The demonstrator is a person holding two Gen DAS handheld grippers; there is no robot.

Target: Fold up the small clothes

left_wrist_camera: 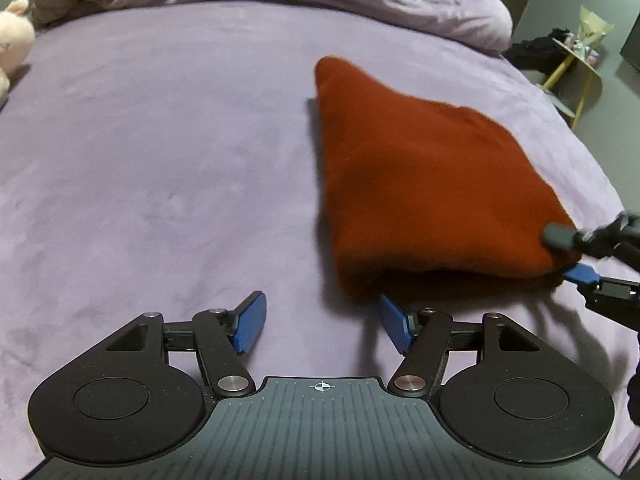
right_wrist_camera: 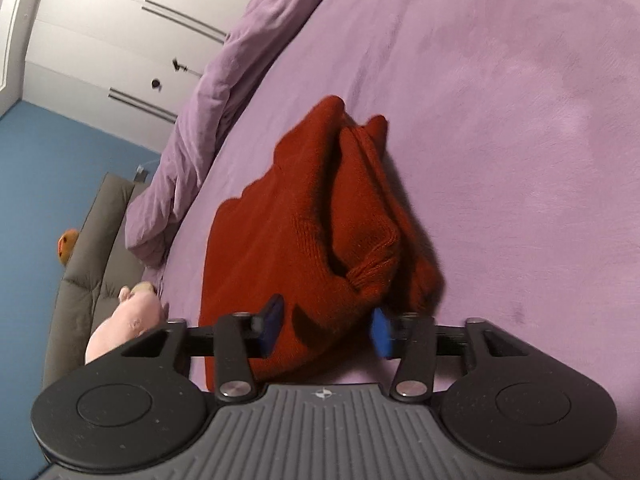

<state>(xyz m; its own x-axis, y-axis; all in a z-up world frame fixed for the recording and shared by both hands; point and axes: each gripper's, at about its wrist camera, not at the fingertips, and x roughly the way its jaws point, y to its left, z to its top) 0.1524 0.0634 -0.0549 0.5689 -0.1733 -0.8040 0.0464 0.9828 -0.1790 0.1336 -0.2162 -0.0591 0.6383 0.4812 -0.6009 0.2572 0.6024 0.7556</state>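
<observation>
2 claws on bed, right claw gripping red sweater, left claw spread, beside it.

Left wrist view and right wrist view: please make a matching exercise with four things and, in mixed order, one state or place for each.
Things:
1. sweater
2. left hand-held gripper
3. right hand-held gripper
4. plush toy

States:
A. open, holding nothing
B. pink, at the bed's edge
C. red, folded on the bed
D. jaws around the sweater's edge

Pairs: 1-C, 2-A, 3-D, 4-B
</observation>
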